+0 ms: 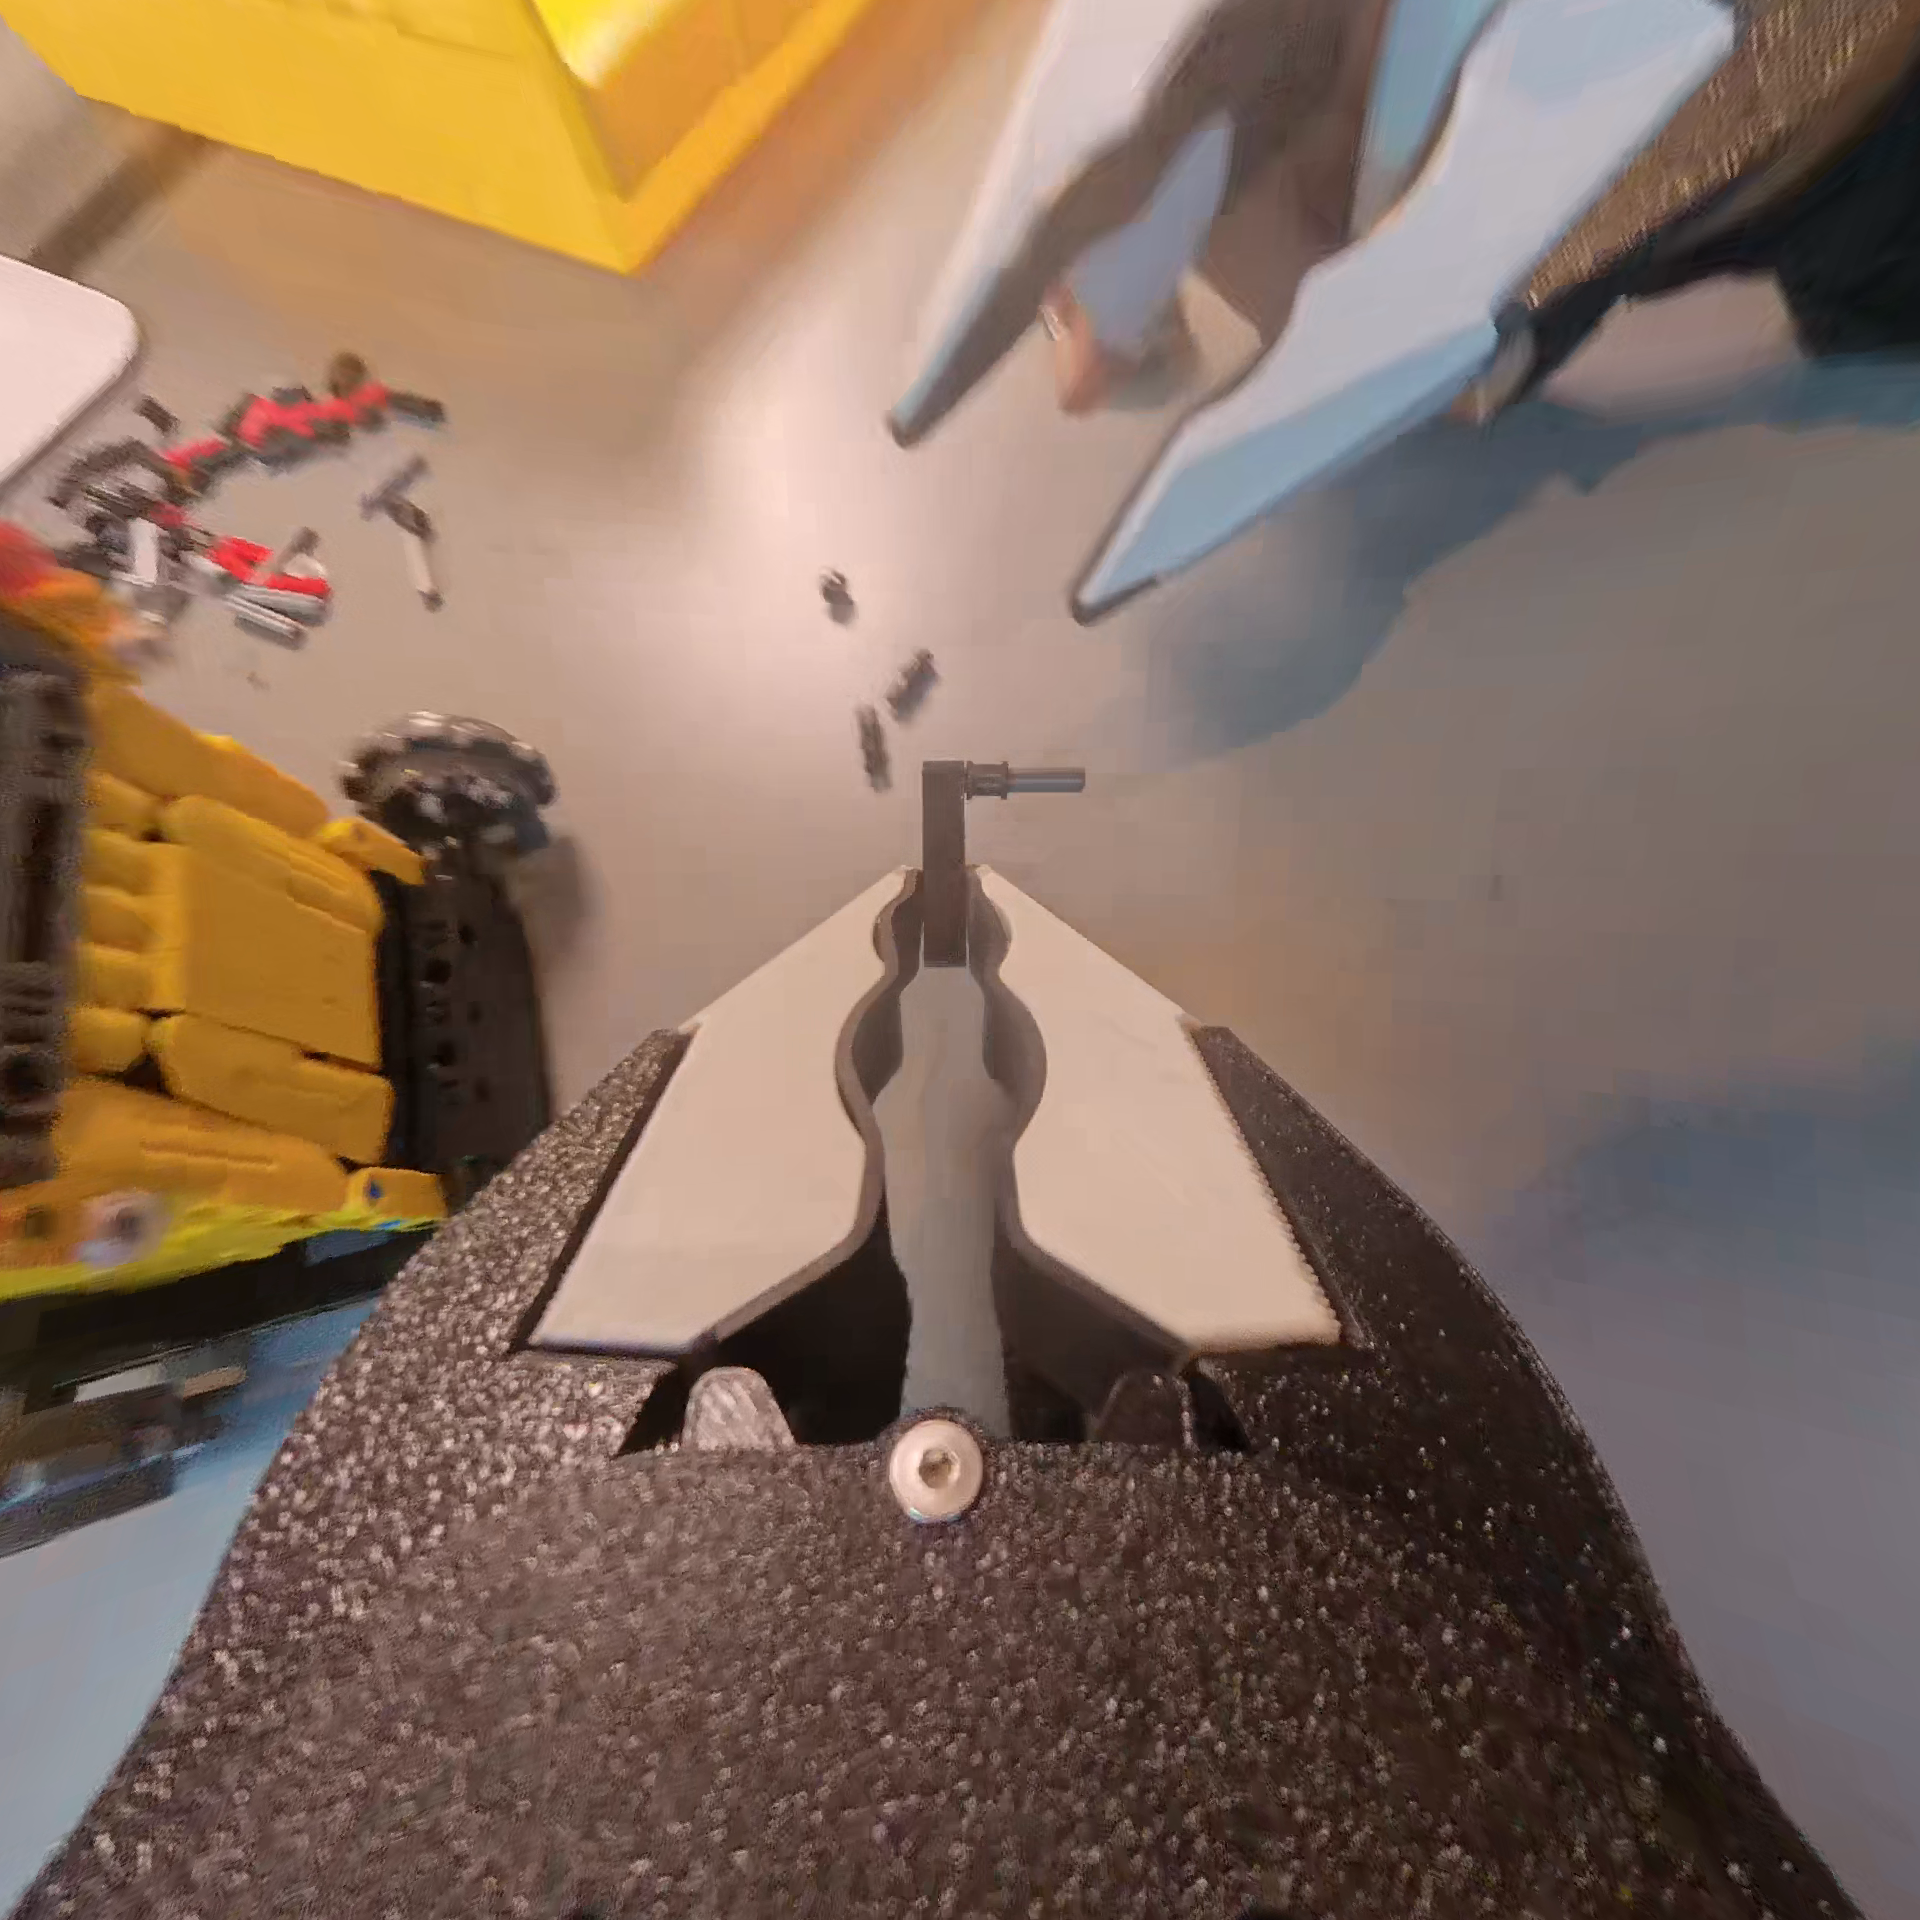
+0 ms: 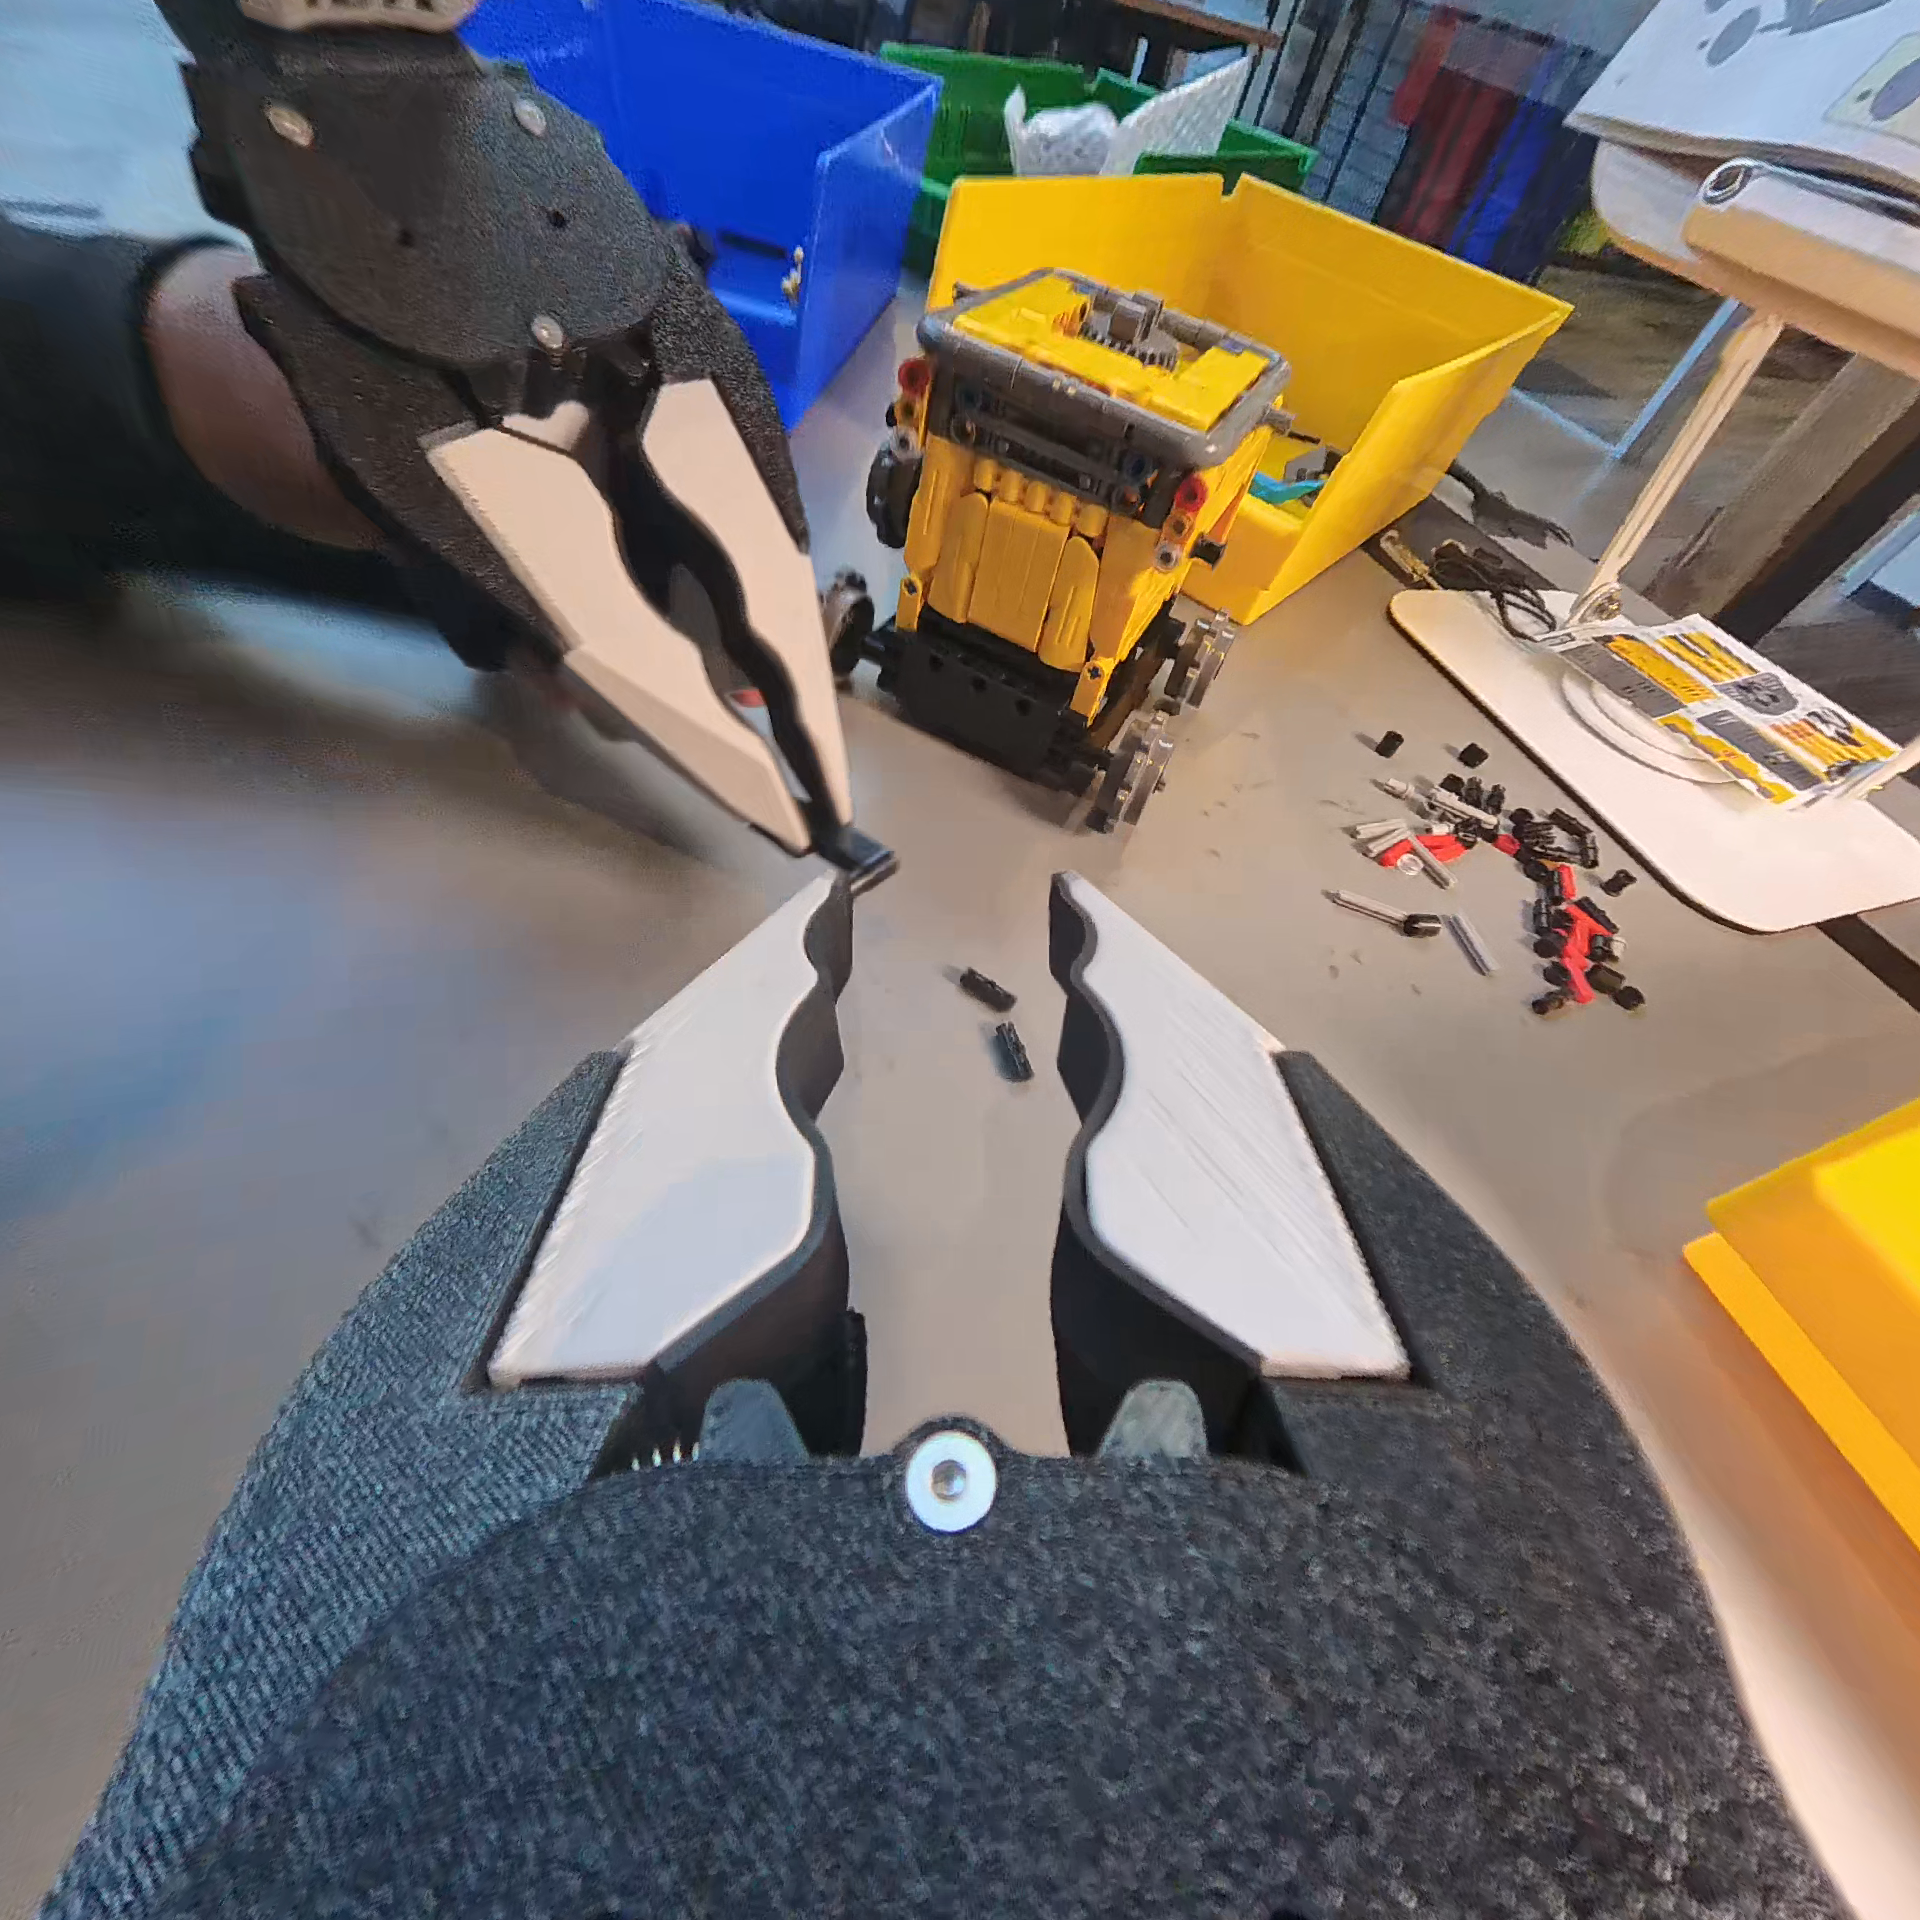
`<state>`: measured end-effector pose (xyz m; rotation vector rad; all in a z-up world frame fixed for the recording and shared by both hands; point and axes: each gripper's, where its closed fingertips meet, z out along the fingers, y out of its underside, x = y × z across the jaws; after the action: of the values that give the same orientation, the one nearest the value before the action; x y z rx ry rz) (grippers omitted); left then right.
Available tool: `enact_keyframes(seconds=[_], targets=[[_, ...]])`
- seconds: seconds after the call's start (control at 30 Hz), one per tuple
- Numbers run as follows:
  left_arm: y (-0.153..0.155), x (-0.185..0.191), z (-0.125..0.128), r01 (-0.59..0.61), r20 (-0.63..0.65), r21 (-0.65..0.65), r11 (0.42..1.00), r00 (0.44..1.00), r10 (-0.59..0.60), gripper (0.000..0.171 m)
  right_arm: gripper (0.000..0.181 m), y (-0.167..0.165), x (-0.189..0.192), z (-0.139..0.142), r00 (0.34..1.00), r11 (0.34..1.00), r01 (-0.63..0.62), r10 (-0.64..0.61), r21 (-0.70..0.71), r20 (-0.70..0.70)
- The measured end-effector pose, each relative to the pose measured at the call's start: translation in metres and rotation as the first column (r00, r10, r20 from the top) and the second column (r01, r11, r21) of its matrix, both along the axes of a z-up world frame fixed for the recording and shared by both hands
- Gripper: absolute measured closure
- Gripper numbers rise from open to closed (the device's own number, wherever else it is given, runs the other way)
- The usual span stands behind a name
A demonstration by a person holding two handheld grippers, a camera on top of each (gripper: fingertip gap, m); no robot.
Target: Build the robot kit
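No legible text in either view. Only print-bearing item: a yellow, black and white printed sheet (image 2: 1725,707) at about 2 o'clock in the right wrist view, lying on a white board (image 2: 1662,831) on the surface (image 2: 1247,1039). Print is too small and blurred to make out. No markings visible on either tool.

Two grippers (image 2: 951,883), one yellow brick model (image 2: 1081,540), three bins (image 2: 1382,312), perhaps thirty loose pieces (image 2: 1527,873).

Matt grey table (image 2: 1195,1091), plastic bricks (image 2: 1538,883)
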<state>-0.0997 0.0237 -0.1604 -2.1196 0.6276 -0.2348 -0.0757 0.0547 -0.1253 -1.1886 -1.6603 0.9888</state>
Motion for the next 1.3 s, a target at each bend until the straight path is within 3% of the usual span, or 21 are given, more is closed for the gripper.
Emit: enact_keyframes(seconds=[0.13, 0.37, 0.43, 0.53, 0.67, 0.73, 1.0, 1.1, 1.2, 1.3], targets=[[0.025, -0.016, 0.045, -0.055, 0.078, 0.236, 0.97, 0.996, 0.037, 0.166, 0.143, 0.0, -0.004, 0.018, 0.995, 0.991, -0.001, -0.012, -0.133, -0.096], [0.042, -0.023, 0.082, -0.01, -0.122, 0.478, 0.878, 0.99, 0.077, 0.166, 0.146, 0.007, -0.027, 0.047, 0.983, 0.898, -0.011, -0.073, -0.441, -0.171], [0.044, -0.023, 0.087, 0.019, -0.208, 0.508, 0.861, 0.973, 0.101, 0.166, 0.152, 0.012, -0.035, 0.053, 0.977, 0.881, -0.002, -0.098, -0.473, -0.187], [0.045, -0.028, 0.092, 0.059, -0.324, 0.548, 0.835, 0.935, 0.147, 0.167, 0.176, 0.02, -0.042, 0.062, 0.968, 0.878, 0.007, -0.126, -0.479, -0.217], [0.044, -0.032, 0.096, 0.073, -0.36, 0.588, 0.806, 0.915, 0.18, 0.167, 0.175, 0.018, -0.045, 0.066, 0.967, 0.872, -0.04, -0.089, -0.488, -0.238], [0.043, -0.034, 0.096, 0.074, -0.374, 0.599, 0.798, 0.907, 0.196, 0.167, 0.165, 0.015, -0.046, 0.063, 0.973, 0.872, -0.049, -0.068, -0.487, -0.219], [0.039, -0.032, 0.083, 0.141, -0.46, 0.592, 0.794, 0.868, 0.189, 0.167, 0.174, 0.012, -0.05, 0.053, 0.976, 0.837, -0.086, -0.039, -0.541, -0.215], [0.037, -0.026, 0.072, 0.161, -0.393, 0.542, 0.825, 0.916, 0.079, 0.164, 0.175, 0.011, -0.048, 0.047, 0.981, 0.85, -0.1, -0.002, -0.517, -0.192], [0.026, -0.014, 0.07, 0.176, -0.136, 0.468, 0.866, 0.983, -0.127, 0.132, 0.175, 0.001, -0.038, 0.037, 0.984, 0.906, -0.159, 0.111, -0.392, -0.142], [0.012, -0.006, 0.08, 0.232, 0.052, 0.432, 0.872, 0.959, -0.28, 0.141, 0.175, -0.015, -0.025, 0.039, 0.966, 0.94, -0.251, 0.226, -0.233, -0.129]])
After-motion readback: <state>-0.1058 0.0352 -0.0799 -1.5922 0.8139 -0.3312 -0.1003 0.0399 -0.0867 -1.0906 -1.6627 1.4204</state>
